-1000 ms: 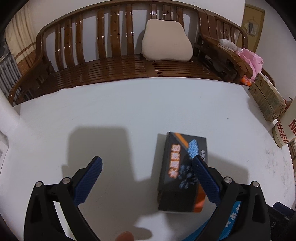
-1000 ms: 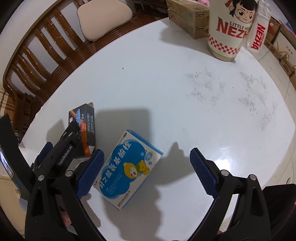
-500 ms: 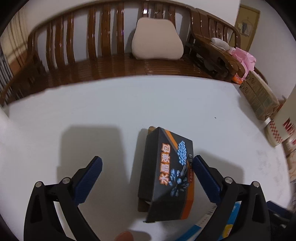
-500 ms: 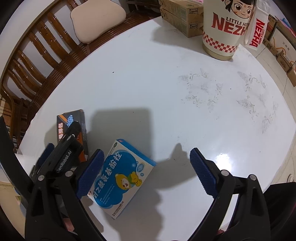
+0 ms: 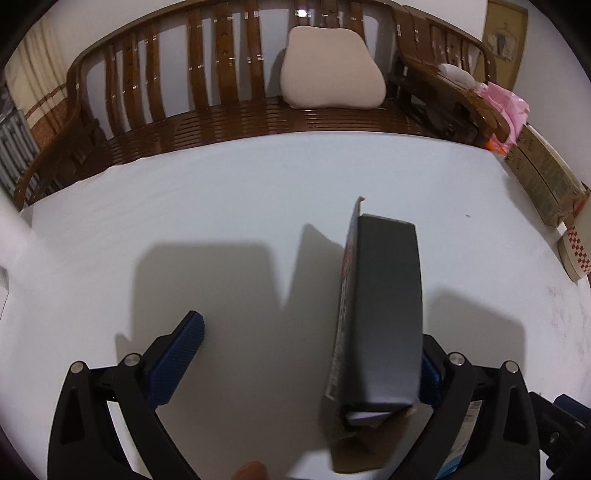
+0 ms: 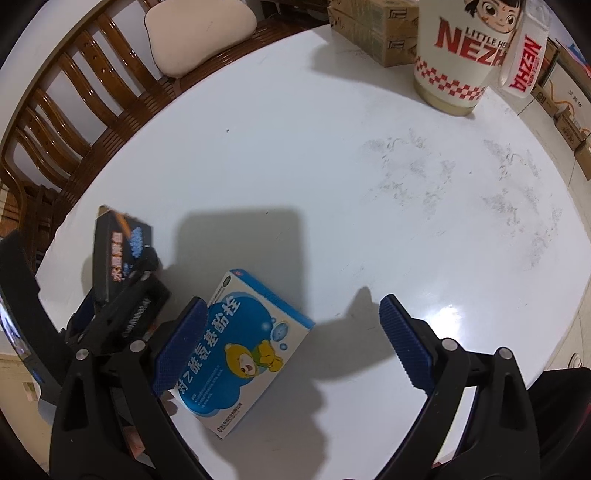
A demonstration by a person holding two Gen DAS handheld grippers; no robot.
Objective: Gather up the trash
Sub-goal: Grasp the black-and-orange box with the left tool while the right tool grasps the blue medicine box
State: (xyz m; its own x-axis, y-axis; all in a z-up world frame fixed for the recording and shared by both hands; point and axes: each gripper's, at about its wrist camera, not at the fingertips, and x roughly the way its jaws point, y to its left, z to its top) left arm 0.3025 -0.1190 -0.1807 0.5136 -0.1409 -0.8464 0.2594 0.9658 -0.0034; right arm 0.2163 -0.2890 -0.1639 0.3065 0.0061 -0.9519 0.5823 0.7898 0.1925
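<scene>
Against the wide left fingers' right pad, black box stands tilted.

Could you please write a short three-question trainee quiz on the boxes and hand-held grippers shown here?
1. True or false: the black box lies flat on the white table.
2. Which box lies between the right hand-held gripper fingers: A blue box, B black box, C cardboard cartons?
3. Fill in: the left hand-held gripper is ____.

Key: 1 false, it stands tipped on edge against one finger. 2 A. 3 open.
</scene>
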